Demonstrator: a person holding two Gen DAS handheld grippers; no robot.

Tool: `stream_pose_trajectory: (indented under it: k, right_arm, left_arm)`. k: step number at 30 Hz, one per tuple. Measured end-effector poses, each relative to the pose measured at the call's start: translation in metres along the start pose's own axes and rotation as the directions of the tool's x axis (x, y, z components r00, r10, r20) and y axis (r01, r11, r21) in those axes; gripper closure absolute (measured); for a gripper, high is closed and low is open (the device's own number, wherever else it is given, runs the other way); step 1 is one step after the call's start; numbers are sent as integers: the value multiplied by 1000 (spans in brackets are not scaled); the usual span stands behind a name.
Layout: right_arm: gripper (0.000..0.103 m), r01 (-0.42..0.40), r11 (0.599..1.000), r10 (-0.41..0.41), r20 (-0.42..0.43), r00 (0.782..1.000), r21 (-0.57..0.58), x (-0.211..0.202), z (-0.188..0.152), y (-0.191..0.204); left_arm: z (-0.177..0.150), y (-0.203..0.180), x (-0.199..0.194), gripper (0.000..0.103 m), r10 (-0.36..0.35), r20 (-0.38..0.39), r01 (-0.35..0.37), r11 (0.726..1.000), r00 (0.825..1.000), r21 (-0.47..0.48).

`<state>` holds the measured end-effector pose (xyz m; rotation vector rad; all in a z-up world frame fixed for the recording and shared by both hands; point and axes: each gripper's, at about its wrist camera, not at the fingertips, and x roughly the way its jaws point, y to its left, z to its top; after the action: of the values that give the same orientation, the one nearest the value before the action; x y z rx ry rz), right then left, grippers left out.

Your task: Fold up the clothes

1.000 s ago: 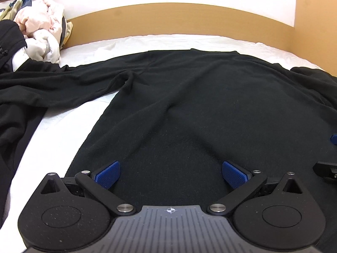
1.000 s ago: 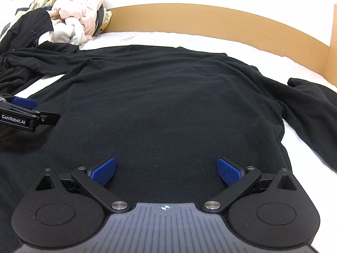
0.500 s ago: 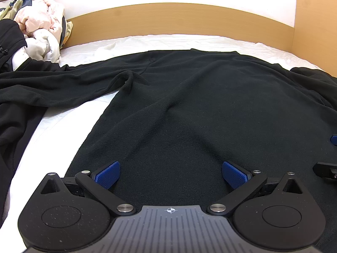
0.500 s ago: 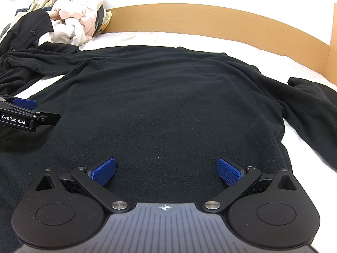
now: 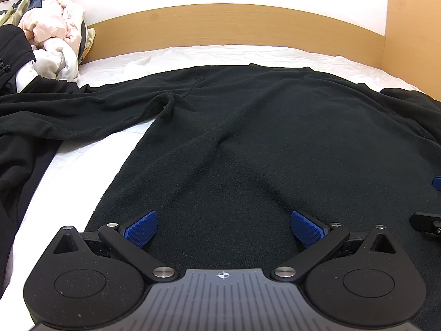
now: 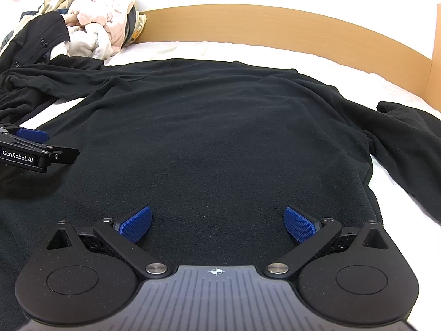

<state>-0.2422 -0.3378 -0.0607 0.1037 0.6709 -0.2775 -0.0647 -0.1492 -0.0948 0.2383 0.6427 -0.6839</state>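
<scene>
You have a black sweater point(image 5: 275, 138) spread flat on the bed point(image 5: 69, 171), its hem at the near edge where you stand and its neck toward the wooden headboard point(image 5: 234, 24). Your left gripper point(image 5: 223, 227) and right gripper point(image 6: 217, 223) both hover low over the hem, side by side, each with its fingers spread wide and holding nothing. The left sleeve point(image 5: 69, 113) runs out toward the left edge of the bed, partly over another dark garment point(image 5: 16, 165); the right sleeve point(image 6: 408, 138) lies bent toward the right edge. A soft crease runs up the body in the left wrist view, so the cloth is not quite smooth. By the look of it, the laying-out is done and no fold is made yet: sleeves, sides and the final fold all remain. A heap of other clothes point(image 6: 99, 30) waits at the far left corner, so more pieces likely follow.
</scene>
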Motion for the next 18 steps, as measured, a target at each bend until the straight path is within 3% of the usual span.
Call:
stream_pose_trajectory:
  k: [18]
  right_arm:
    - [0, 3, 1000, -3, 1, 1000, -3, 0, 0, 2]
  left_arm:
    - [0, 0, 0, 0, 0, 0, 0, 1000, 1000, 0]
